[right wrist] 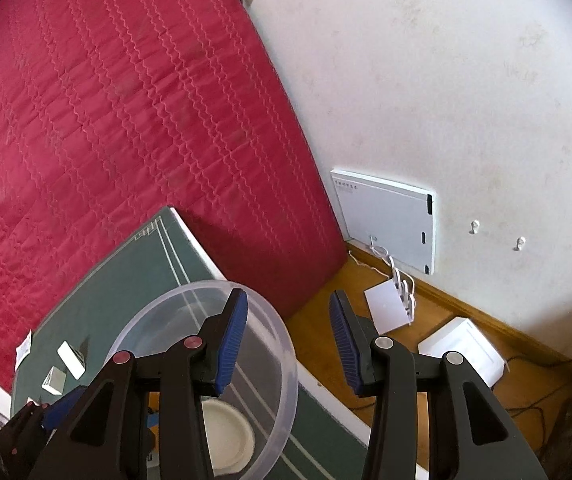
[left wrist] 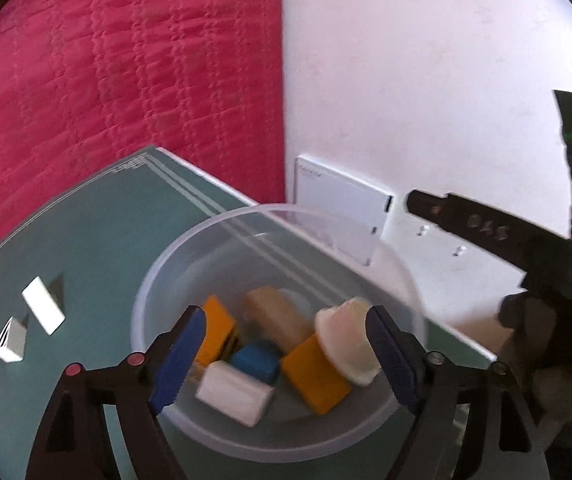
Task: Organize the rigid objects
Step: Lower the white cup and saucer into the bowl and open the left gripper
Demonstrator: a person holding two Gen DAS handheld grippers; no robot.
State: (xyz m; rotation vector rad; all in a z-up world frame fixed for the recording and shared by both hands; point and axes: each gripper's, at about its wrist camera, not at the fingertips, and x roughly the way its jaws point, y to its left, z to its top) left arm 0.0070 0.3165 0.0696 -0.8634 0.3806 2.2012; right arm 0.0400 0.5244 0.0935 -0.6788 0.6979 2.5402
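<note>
Your left gripper (left wrist: 286, 360) hangs, jaws spread and empty, over the clear round plastic bowl (left wrist: 405, 280) of blocks. Loose white rectangular blocks (left wrist: 43, 310) lie leftward on the green table (left wrist: 98, 240); right gripper (right wrist: 289, 344), also spread, is farther.

blocks (left wrist: 274, 364) in bowl (left wrist: 174, 280) on table (left wrist: 86, 240), loose blocks (left wrist: 42, 310) to its left

Translucent plastic bowl (left wrist: 278, 240) — quilted cloth bedspread (right wrist: 126, 120).
</note>
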